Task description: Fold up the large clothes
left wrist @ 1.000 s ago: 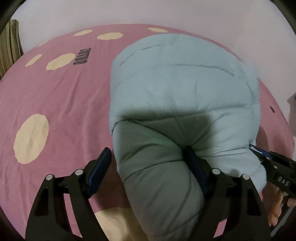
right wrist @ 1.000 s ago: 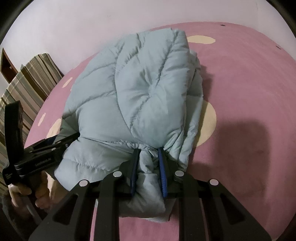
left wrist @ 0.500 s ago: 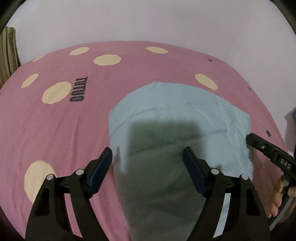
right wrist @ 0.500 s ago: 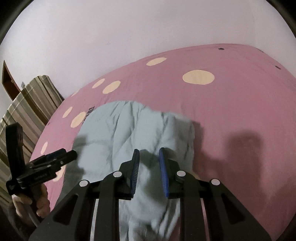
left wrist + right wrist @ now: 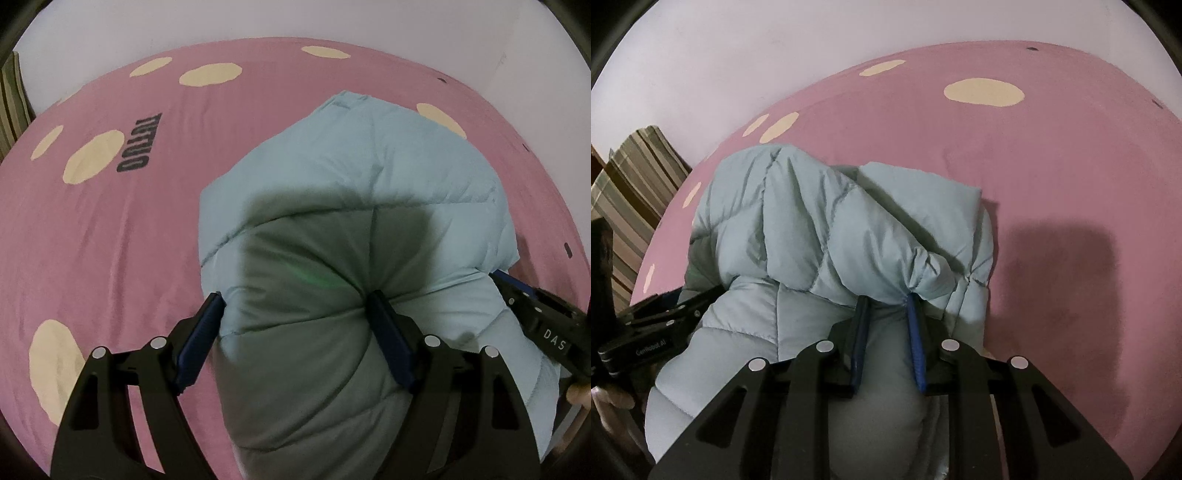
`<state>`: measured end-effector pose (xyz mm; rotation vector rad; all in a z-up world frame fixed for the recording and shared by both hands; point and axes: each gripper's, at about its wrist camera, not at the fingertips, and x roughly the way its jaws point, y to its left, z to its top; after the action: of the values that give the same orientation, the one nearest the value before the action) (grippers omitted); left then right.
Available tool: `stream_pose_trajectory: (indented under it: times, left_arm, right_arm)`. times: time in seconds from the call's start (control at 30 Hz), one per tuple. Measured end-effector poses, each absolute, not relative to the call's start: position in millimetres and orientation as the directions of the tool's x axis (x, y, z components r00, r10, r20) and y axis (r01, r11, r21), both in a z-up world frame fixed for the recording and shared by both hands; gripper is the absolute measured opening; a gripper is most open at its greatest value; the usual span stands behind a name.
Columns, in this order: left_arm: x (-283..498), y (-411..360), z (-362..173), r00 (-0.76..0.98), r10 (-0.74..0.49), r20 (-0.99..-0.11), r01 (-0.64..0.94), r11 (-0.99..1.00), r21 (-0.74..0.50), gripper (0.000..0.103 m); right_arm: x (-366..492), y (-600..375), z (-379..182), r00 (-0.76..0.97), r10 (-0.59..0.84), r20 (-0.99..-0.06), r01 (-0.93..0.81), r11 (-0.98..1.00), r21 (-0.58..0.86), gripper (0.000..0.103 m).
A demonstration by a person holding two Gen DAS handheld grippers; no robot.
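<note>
A pale blue quilted puffer jacket (image 5: 354, 192) lies bunched on the pink bed; it also shows in the right wrist view (image 5: 827, 236). My left gripper (image 5: 295, 314) has its jaws wide apart with a thick fold of the jacket between them, both pads touching the fabric. My right gripper (image 5: 886, 314) is shut on a gathered fold of the jacket's edge. The right gripper also shows at the right edge of the left wrist view (image 5: 535, 314), and the left gripper at the left edge of the right wrist view (image 5: 653, 325).
The pink bedsheet (image 5: 92, 229) has cream dots and dark lettering (image 5: 136, 144). It shows in the right wrist view (image 5: 1052, 184) too. Striped bedding (image 5: 631, 199) is stacked at the left. A pale wall runs behind the bed.
The jacket flattened and dropped low half a second ago, and now stands bunched up high again between both grippers. The right gripper keeps its hold; the left jaws stay wide.
</note>
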<state>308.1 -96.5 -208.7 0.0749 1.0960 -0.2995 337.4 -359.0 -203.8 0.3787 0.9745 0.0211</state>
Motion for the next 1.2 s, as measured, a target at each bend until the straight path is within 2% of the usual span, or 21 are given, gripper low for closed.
stream_pose_trajectory:
  times: [0.43,0.87,0.97,1.03,1.2]
  left_arm:
    - [291,-88,-184,0.470,-0.183,-0.863,0.245,0.967,-0.072,0.081]
    - [240,-68,-165,0.559,-0.188,-0.807,0.175,0.979,-0.107,0.081]
    - [235,-71,-173,0.559,-0.164,-0.813,0.182,0.981,-0.073,0.082]
    - [236,-72,-179,0.567,-0.143,-0.811,0.182,0.982,-0.047,0.085]
    - [226,-67,-173,0.590,-0.127,-0.797,0.163,0.986,-0.037,0.085]
  right_arm:
    - [320,-351,-187,0.636,0.103,-0.764,0.148,0.957,0.251,0.023]
    - [272,-335,-163,0.673,0.068,-0.737,0.149,0.963,0.225,0.037]
    - [272,-332,-171,0.658,0.049,-0.751,0.165,0.964,0.207,0.044]
    - [273,-332,-178,0.650,0.053,-0.758,0.172,0.961,0.215,0.046]
    - [264,-333,-173,0.664,0.048,-0.747,0.186,0.956,0.227,0.047]
